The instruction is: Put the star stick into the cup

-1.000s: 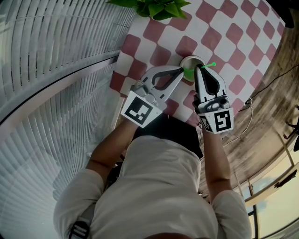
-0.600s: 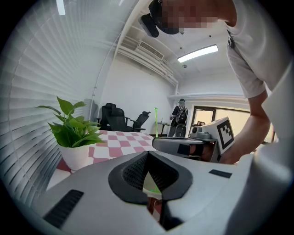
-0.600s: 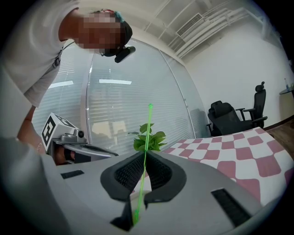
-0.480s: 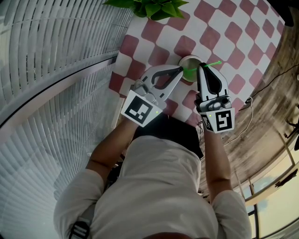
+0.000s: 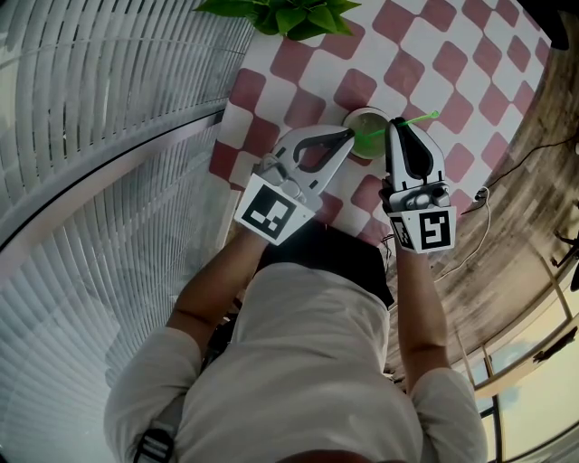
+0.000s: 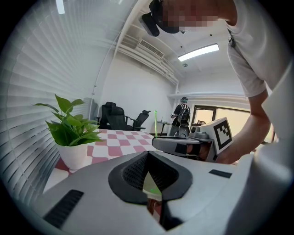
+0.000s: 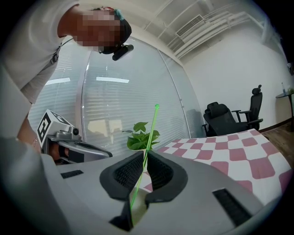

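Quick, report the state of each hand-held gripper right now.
Left hand-held gripper: closed on the rim of the cup.
Right hand-held gripper: closed, holding the star stick.

Office – swivel chairs (image 6: 120, 118), slatted blinds (image 5: 109, 136), ceiling strip light (image 6: 198, 52)

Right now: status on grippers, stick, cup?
Left gripper shut on cup rim. Right gripper shut on star stick, tilted, lower end at cup mouth. Potted plant beyond, not in the way.
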